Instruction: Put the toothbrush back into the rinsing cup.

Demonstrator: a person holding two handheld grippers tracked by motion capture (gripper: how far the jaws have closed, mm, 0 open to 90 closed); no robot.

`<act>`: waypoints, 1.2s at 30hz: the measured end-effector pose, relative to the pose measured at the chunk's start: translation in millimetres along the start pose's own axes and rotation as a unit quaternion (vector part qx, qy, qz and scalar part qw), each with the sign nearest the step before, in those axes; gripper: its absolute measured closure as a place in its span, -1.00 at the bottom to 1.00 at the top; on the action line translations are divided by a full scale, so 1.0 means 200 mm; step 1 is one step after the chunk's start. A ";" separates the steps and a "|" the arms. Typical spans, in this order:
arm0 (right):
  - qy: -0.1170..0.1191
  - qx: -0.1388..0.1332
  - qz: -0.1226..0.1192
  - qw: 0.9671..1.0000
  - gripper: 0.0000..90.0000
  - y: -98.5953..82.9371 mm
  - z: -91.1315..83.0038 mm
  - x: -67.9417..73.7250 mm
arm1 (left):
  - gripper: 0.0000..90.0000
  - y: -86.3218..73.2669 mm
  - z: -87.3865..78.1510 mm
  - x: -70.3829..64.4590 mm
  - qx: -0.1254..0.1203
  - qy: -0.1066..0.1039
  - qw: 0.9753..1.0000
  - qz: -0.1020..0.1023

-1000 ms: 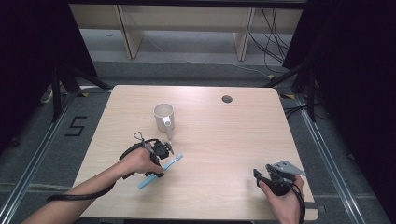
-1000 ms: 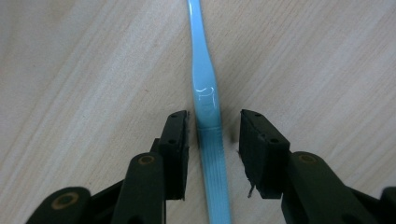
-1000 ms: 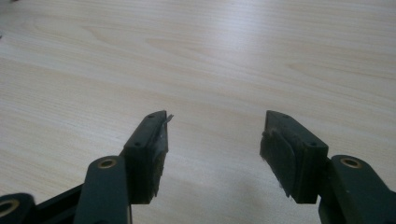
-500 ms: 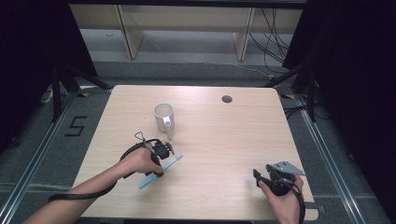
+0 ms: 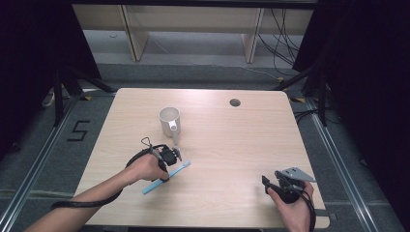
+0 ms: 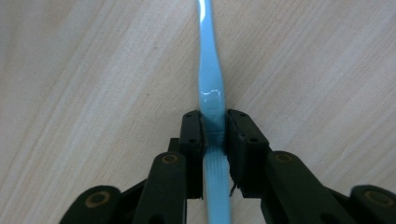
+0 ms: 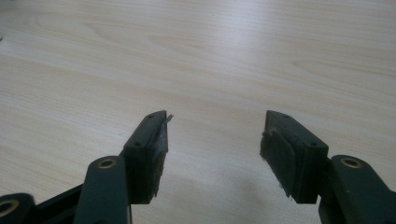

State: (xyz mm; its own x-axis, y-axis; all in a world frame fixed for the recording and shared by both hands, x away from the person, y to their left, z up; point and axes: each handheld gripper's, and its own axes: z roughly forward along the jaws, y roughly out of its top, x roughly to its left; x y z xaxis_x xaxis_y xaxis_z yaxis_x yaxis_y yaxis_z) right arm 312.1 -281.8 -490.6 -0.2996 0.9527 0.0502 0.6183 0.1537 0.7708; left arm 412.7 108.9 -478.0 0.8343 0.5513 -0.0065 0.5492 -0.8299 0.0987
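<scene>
pale wood desk (image 5: pixel 232 145) sat on a grey floor, with dark curtains on both sides and light shelving behind it. counts: one desk, one mug, one toothbrush, two grippers, one round cable hole (image 5: pixel 235 102) near the far edge of the desk.

one white mug (image 5: pixel 169 121) stood upright left of centre, its handle pointing toward the person's side. one light blue toothbrush (image 5: pixel 166 178) lay diagonally on the desk, just nearer than the mug and apart from it; one end pointed to the near left, the other to the far right.

left gripper (image 5: pixel 170 157) was over the toothbrush, with the person's left hand (image 5: pixel 145 166) around it. in the left gripper view the left gripper's two black jaws were clamped on the toothbrush (image 6: pixel 212 107), one on each side of the handle at its ribbed part, with the smooth blue part running straight away over the wood grain. could not tell whether the toothbrush was resting on the desk or lifted just off it.

right gripper (image 5: pixel 270 182) was at the near right of the desk, well apart from the mug and the toothbrush, with the grey three-cornered plate (image 5: pixel 296 173) on top and the right hand (image 5: pixel 292 210) behind it. in the right gripper view its two jaws stood wide apart with nothing but bare desk (image 7: pixel 210 60) between them.
</scene>
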 end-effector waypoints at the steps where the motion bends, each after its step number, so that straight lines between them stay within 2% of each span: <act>1: 0.001 0.002 0.009 1.000 -0.08 0.00 0.00 0.01 | 0.72 0.00 0.00 0.00 0.001 0.001 1.000 0.002; 2: 0.001 0.001 0.001 1.000 -0.08 0.00 0.00 0.00 | 0.72 0.00 0.00 0.00 0.004 0.001 1.000 0.004; 4: 0.001 0.003 0.010 1.000 -0.08 0.00 0.00 0.01 | 0.73 0.00 0.00 0.00 0.005 0.000 1.000 0.006; 5: 0.001 0.000 0.001 1.000 -0.08 0.00 0.00 0.00 | 0.73 0.00 0.00 0.00 0.004 0.000 1.000 0.007; 6: 0.000 -0.005 0.006 1.000 -0.08 0.00 0.00 0.00 | 0.74 0.00 0.00 0.00 0.004 0.000 1.000 0.010; 7: -0.003 -0.005 -0.004 1.000 -0.08 0.00 0.00 0.00 | 0.74 0.00 -0.01 0.00 0.005 0.000 1.000 0.014; 8: 0.003 -0.004 0.005 1.000 -0.08 0.00 0.01 0.00 | 0.74 0.00 0.00 0.00 0.002 0.000 1.000 0.015; 13: -0.008 0.002 -0.002 1.000 -0.08 0.00 0.01 0.00 | 0.74 0.00 0.00 0.00 0.003 0.000 1.000 0.028; 19: -0.007 0.002 -0.004 1.000 -0.08 0.00 0.01 0.00 | 0.75 0.00 0.00 0.00 0.001 -0.005 1.000 0.030; 28: -0.008 -0.001 -0.003 1.000 -0.07 0.00 0.01 0.00 | 0.75 -0.01 -0.01 0.01 -0.001 -0.012 0.999 0.036; 29: -0.005 0.005 0.015 1.000 -0.07 0.00 0.01 0.01 | 0.75 -0.02 0.00 0.01 -0.004 -0.012 0.999 0.036; 35: -0.002 0.002 0.015 1.000 -0.07 -0.01 0.02 0.02 | 0.75 -0.02 -0.01 0.01 -0.007 -0.019 0.999 0.034; 36: -0.002 0.002 0.014 1.000 -0.07 -0.01 0.02 0.02 | 0.75 -0.02 -0.02 0.01 -0.011 -0.018 0.999 0.039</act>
State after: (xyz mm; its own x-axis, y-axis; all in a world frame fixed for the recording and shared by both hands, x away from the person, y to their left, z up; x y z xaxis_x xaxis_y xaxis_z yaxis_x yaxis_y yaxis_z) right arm 312.7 -278.2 -493.3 -0.2781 0.9581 0.0691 0.6300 0.1276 0.7660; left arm 412.8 114.0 -475.1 0.8759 0.4814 -0.0343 0.4817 -0.8679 0.1212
